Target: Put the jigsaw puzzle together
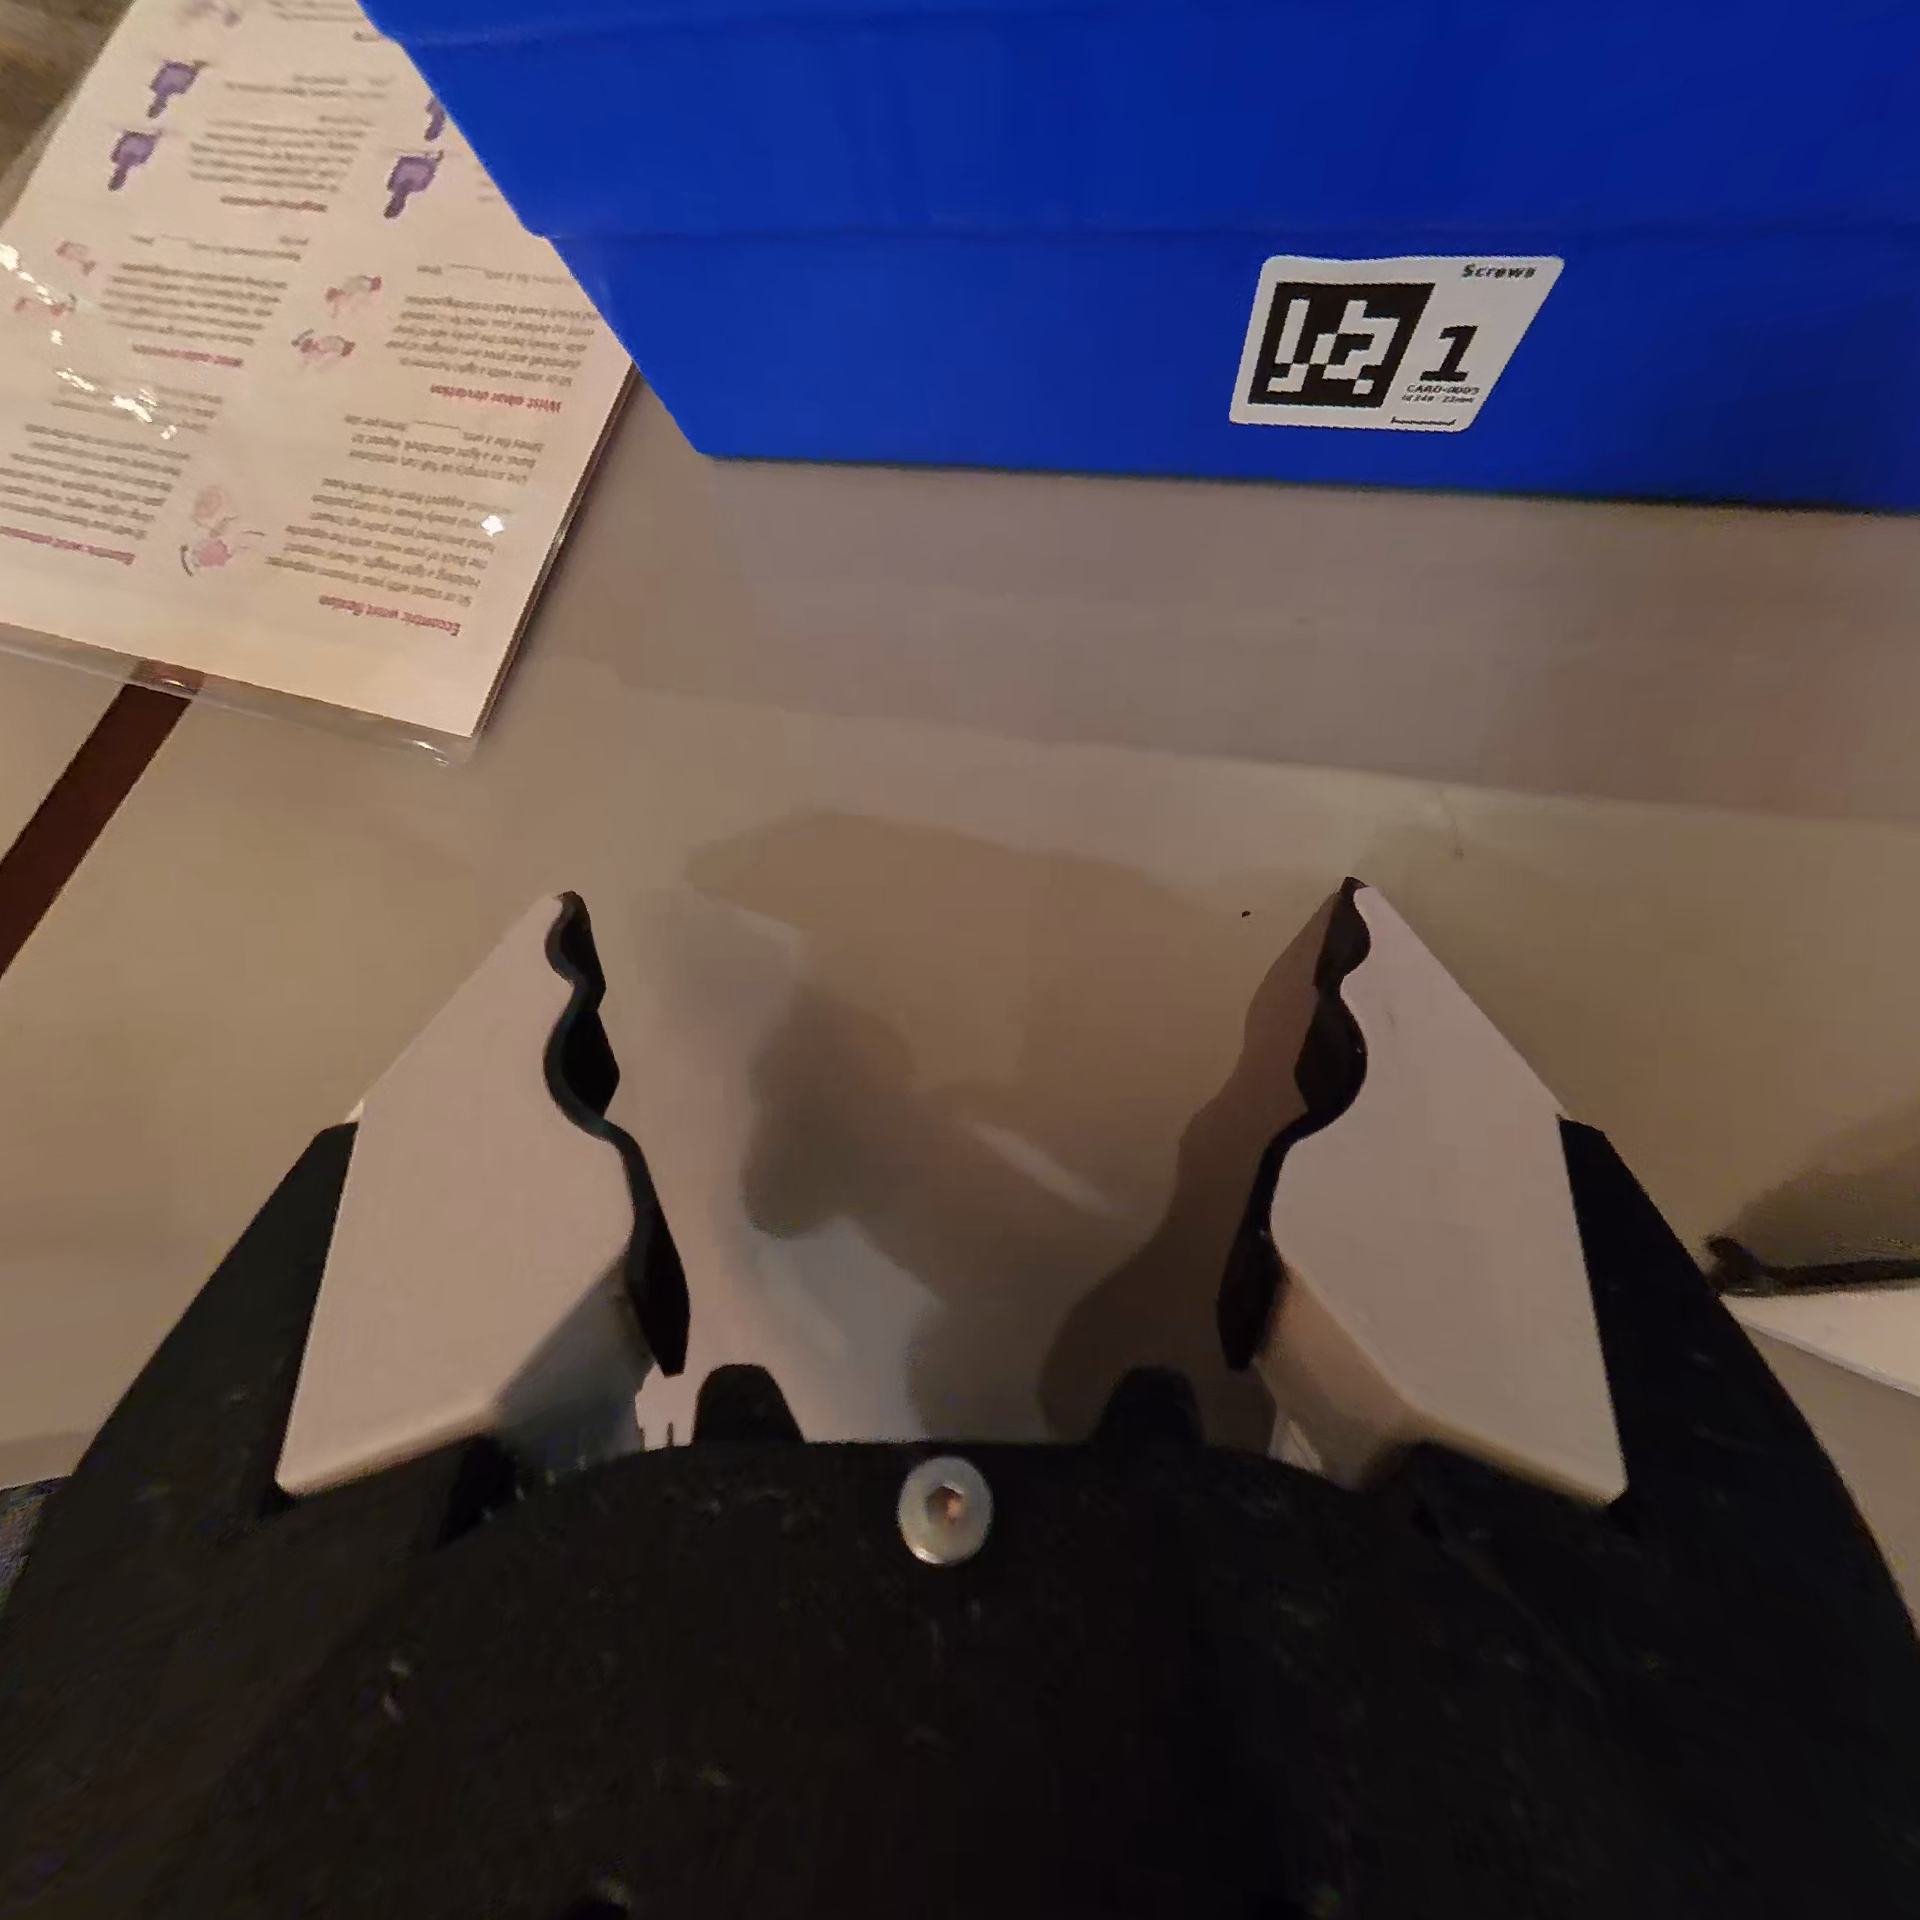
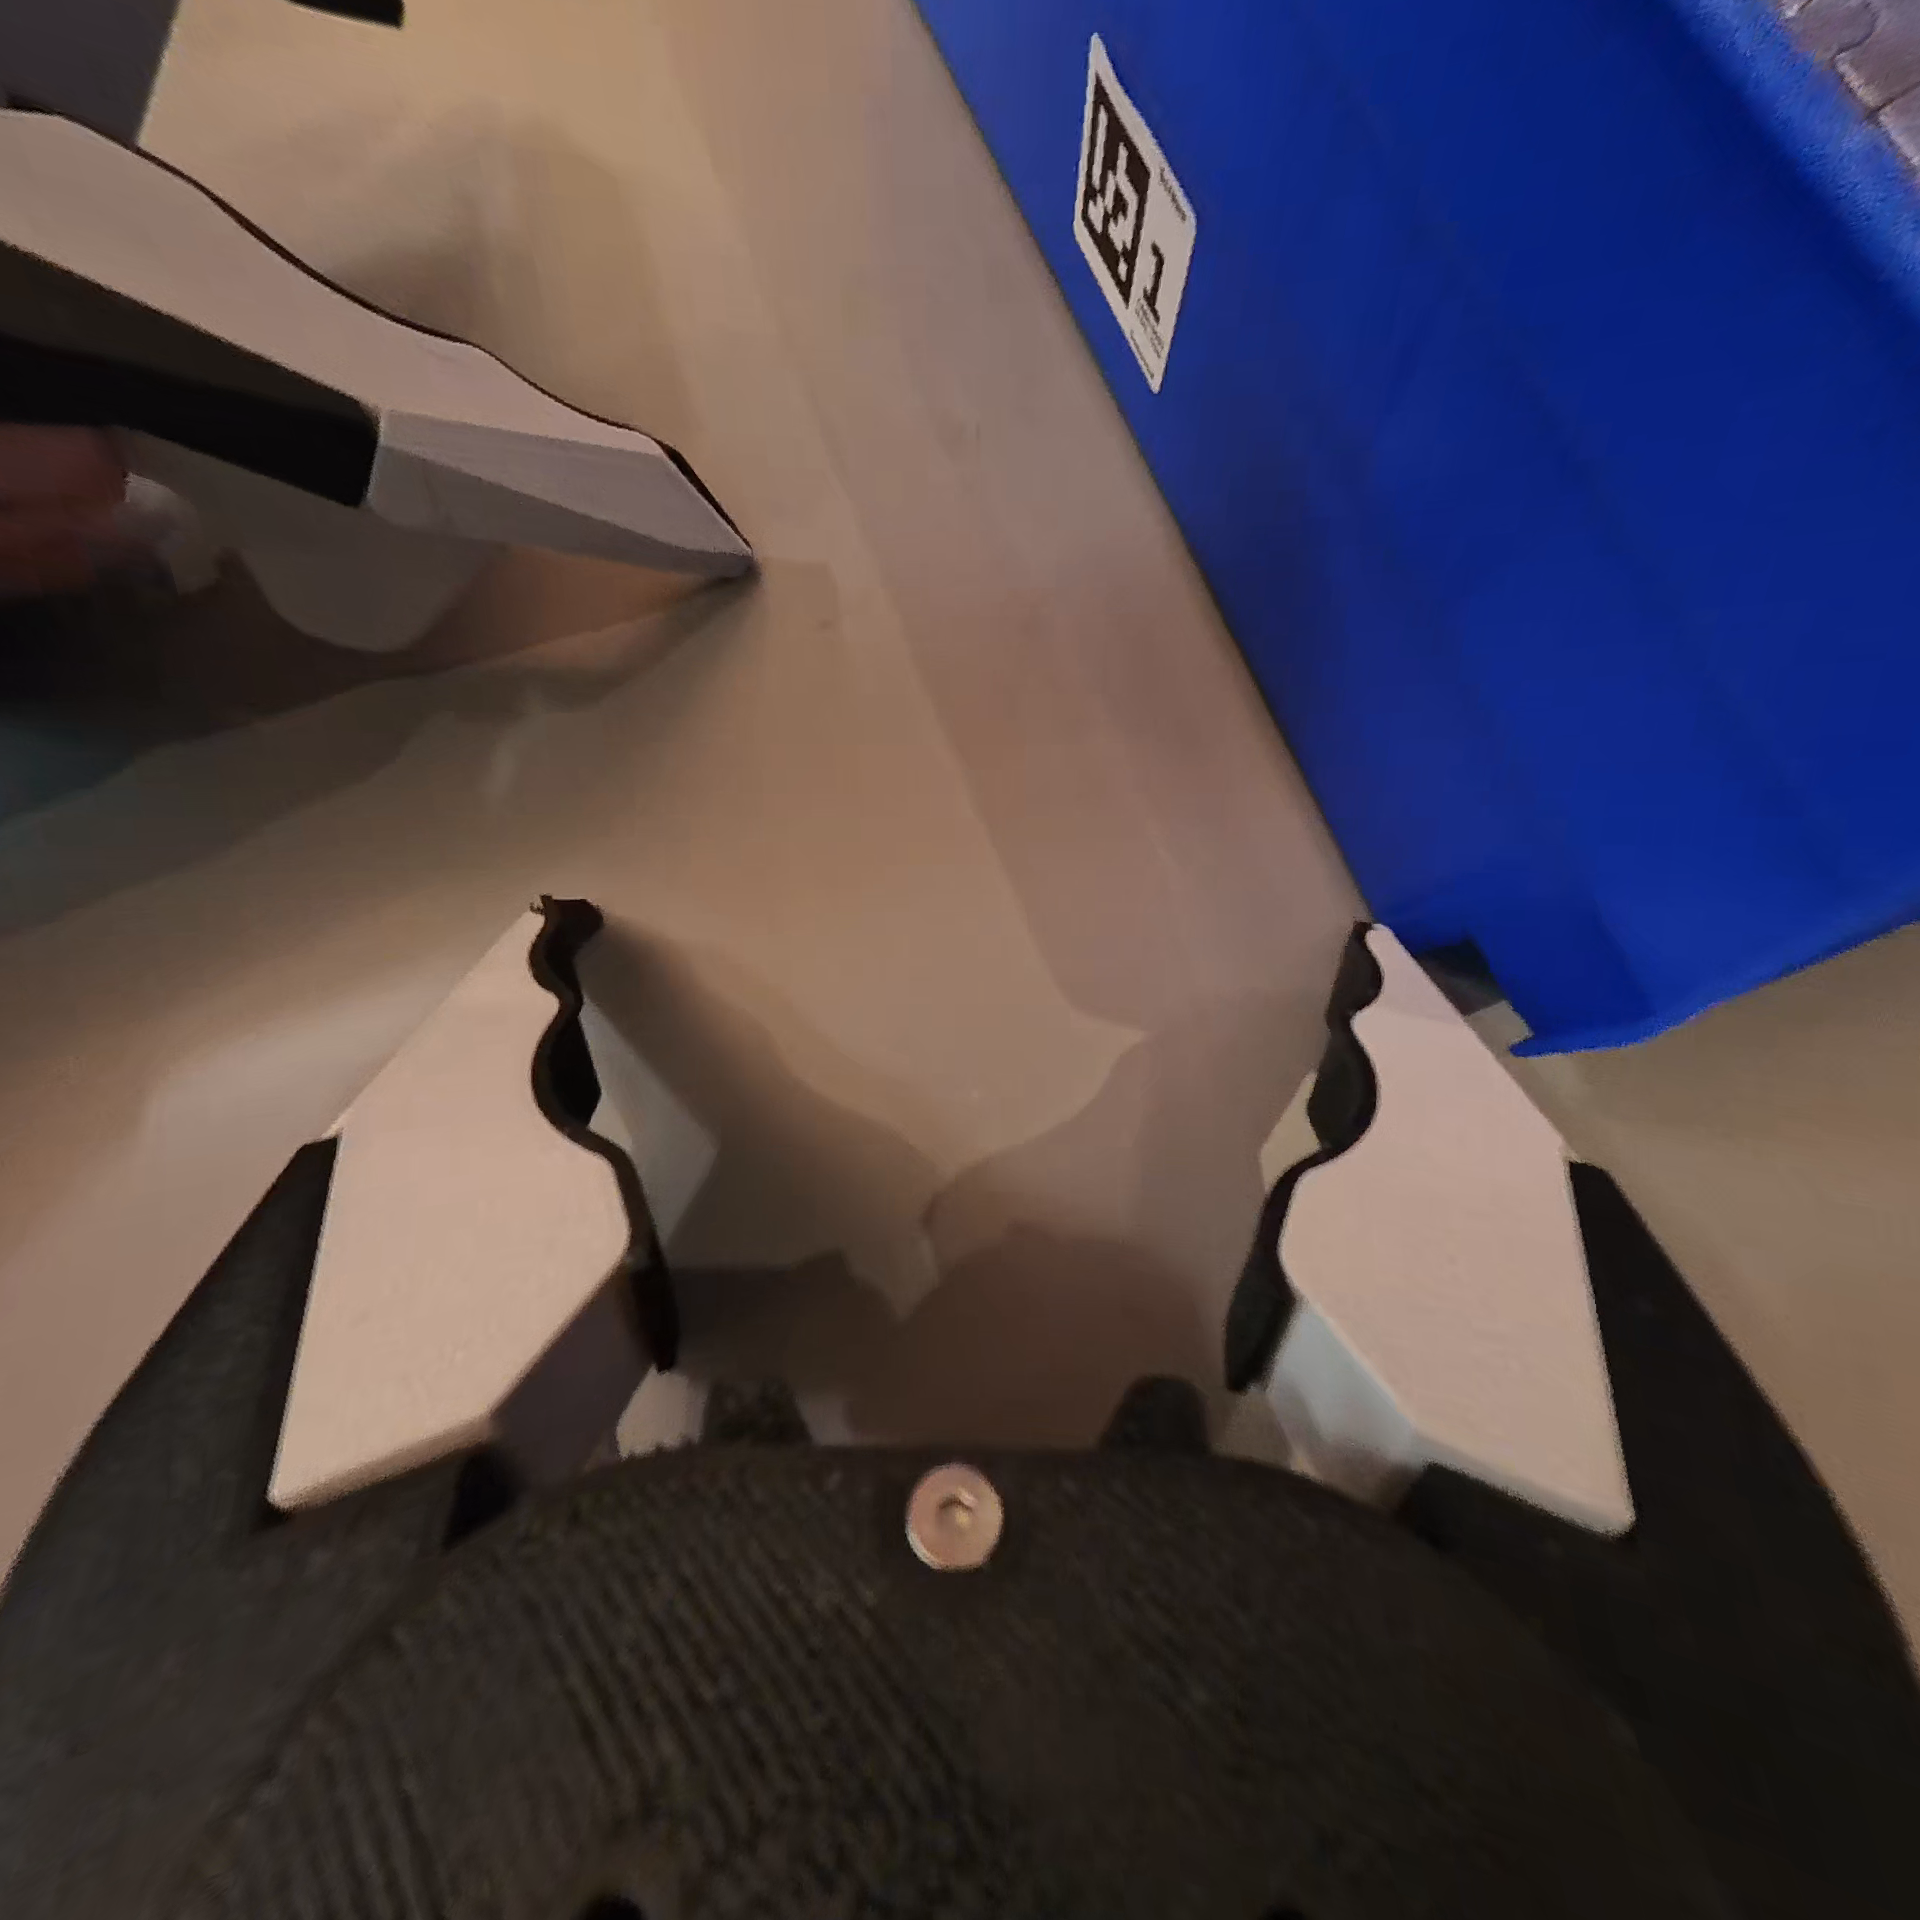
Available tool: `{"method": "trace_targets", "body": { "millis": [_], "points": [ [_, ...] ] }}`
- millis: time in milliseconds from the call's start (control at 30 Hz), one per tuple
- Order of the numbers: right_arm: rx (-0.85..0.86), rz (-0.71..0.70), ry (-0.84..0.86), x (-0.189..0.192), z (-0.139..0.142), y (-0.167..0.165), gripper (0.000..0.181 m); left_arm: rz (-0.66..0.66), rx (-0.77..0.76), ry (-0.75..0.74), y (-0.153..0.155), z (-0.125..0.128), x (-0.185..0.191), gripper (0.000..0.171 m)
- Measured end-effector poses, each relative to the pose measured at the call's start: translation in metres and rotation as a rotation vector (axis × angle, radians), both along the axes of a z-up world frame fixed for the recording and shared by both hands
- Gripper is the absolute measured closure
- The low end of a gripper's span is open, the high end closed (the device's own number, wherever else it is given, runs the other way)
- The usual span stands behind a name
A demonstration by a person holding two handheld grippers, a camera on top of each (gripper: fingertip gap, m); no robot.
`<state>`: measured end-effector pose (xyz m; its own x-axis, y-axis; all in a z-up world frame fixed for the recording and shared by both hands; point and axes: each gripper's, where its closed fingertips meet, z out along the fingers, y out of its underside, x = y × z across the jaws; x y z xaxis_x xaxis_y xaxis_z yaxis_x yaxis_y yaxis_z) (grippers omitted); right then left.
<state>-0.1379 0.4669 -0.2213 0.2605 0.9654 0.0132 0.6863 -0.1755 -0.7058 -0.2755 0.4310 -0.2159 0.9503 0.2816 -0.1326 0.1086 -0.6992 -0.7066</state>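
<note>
My left gripper (image 1: 961, 899) is open and empty, held low over the pale grey table (image 1: 935, 675), facing the front wall of a blue bin (image 1: 1039, 260). My right gripper (image 2: 961, 920) is open and empty over the same table (image 2: 831, 623), with the blue bin (image 2: 1558, 468) just right of its right fingertip. The left gripper also shows in the right wrist view at the left, one white finger (image 2: 582, 488) pointing toward the bin. A patch of grey puzzle-like surface (image 2: 1886, 78) shows inside the bin at the top right. No loose puzzle piece is in view.
A white marker sticker (image 1: 1387, 343) is on the bin's front wall, also in the right wrist view (image 2: 1132, 218). A laminated printed sheet (image 1: 291, 364) lies on the table at the far left. A dark cable (image 1: 1818, 1273) lies at the right edge.
</note>
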Motion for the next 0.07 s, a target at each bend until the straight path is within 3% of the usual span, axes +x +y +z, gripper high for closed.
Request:
{"method": "trace_targets", "body": {
  "millis": [67],
  "points": [
    [0.000, 0.001, -0.002, -0.0003, -0.0004, -0.0007, 0.039, 0.007, -0.008, -0.047, -0.0013, -0.0033, 0.0001, 0.037]
  ]
}}
